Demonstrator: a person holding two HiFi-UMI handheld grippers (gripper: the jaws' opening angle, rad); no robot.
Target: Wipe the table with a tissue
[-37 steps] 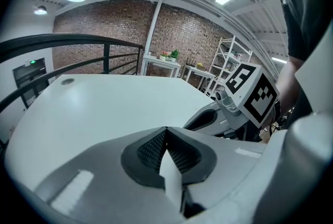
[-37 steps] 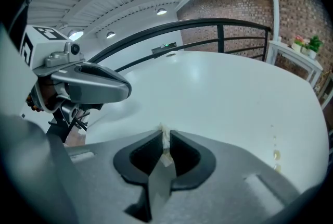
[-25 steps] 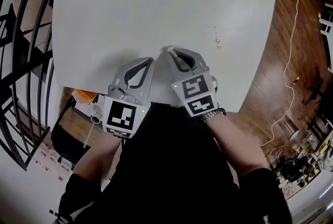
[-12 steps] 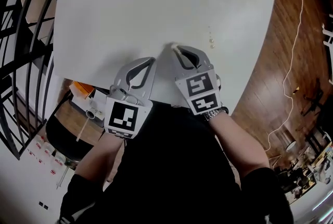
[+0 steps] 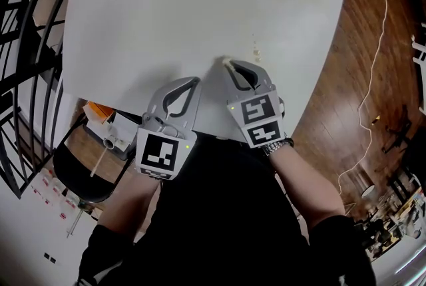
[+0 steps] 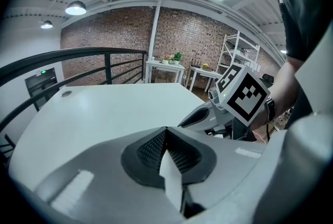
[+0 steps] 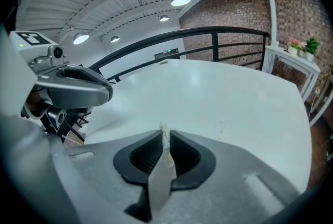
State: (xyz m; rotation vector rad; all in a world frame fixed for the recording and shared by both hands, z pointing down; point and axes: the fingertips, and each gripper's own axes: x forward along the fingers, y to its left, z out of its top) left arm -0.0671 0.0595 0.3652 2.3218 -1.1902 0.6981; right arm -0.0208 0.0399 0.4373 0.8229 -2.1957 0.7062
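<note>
Both grippers are hovering at the near edge of the table (image 5: 133,25): right gripper (image 5: 228,65) is clamping the tissue (image 7: 165,137), a scrap poking from its closed tips, and left gripper (image 5: 192,81) is pinching a white strip (image 6: 171,181) I can't identify. Small spots (image 5: 255,46) are lying just ahead-right of the right tips, so that hand is nearer; the wipe is likely heading forward-right.

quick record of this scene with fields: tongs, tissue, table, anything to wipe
table: white, mostly bare
right tongs: shut on tissue, low over the table's near part
tissue: small scrap, tip poking past the tongs
left tongs: shut, beside the right tongs at the near edge
spots: few pale specks beyond the right tongs, not yet reached
</note>
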